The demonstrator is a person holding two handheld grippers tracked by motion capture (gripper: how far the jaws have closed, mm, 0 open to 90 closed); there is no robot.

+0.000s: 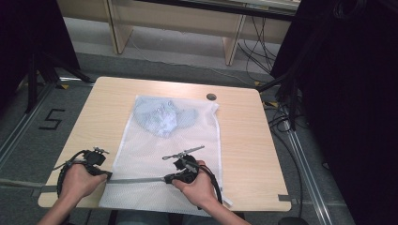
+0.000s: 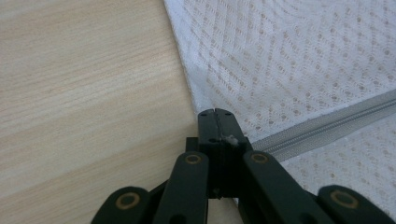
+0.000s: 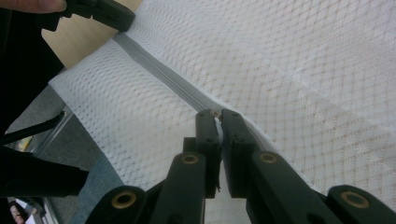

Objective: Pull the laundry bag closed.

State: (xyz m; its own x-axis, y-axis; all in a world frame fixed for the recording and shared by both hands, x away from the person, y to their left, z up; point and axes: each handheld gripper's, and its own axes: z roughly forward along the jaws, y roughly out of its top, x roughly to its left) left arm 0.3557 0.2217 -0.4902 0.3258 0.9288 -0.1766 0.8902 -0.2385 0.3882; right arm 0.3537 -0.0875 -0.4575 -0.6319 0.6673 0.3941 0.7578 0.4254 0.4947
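Near the table's [image 1: 244,154] front edge, the left gripper [image 1: 107,176] is clamped tight on the mesh bag's [image 1: 155,154] left edge, at the zipper's [image 1: 136,180] end, anchoring it. The right gripper [image 1: 167,178] pinches what is probably the zipper pull mid-bag, likely to slide it; a bluish garment [image 1: 162,117] lies inside near the far edge.

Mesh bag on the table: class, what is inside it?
A pale blue garment bunched at the far end of the mesh bag. The weave blurs its details, so its type stays unclear.

White woven mesh bag [image 1: 159,154] with grey zipper [image 2: 322,128] on matt wood-grain table [image 1: 244,140].
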